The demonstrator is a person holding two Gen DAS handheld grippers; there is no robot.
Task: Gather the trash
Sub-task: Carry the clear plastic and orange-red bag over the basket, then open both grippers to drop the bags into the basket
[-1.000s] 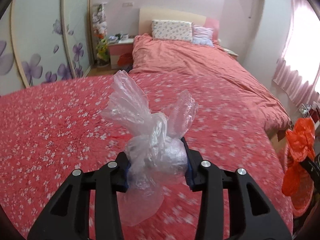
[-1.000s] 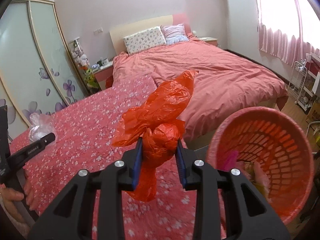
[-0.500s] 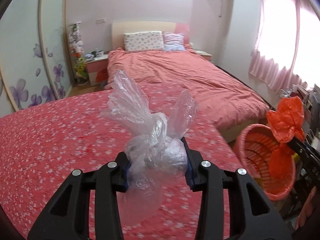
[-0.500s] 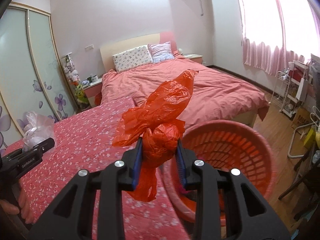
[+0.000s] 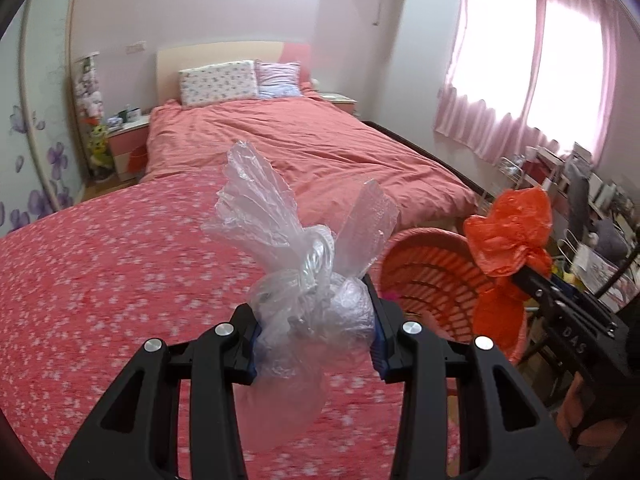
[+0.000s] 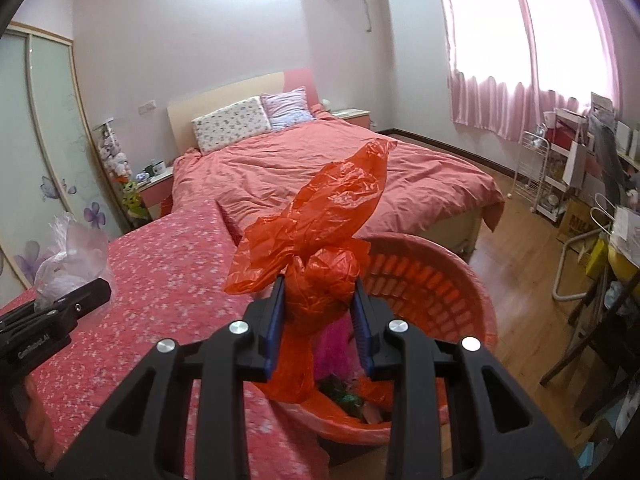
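Both pairs of fingers are clamping knotted plastic bags. On my left gripper [image 5: 316,332] the blue pads are pressing on either side of a clear bag [image 5: 308,312], squeezing its round bundle just below the knot; two crinkled ears are fanning upward from the knot and a loose tail is hanging down between the fingers. I am holding it over the flowered red cover [image 5: 100,280], near that cover's right edge.

On my right gripper [image 6: 320,320] the pads are pinching a red bag [image 6: 320,240] the same way, around the bundle under the knot, with one long ear pointing up and to the right, a shorter one spreading to the left, and a tail dangling below. I am carrying this bag over the near rim of a red basket [image 6: 452,280], which is standing on the wood floor just beside the flowered cover. Inside the basket I am seeing something pink and some dark green scraps, mostly hidden behind my fingers and the bag's tail.

From the left view, the red bag [image 5: 508,236] and the right gripper [image 5: 532,276] are showing at the right, in front of the basket [image 5: 424,264]. From the right view, the clear bag [image 6: 68,256] and the left gripper [image 6: 76,300] are showing at the far left, above the cover.

Beyond, a bed [image 6: 340,172] with a plain coral duvet and two pillows is lying against the far wall.
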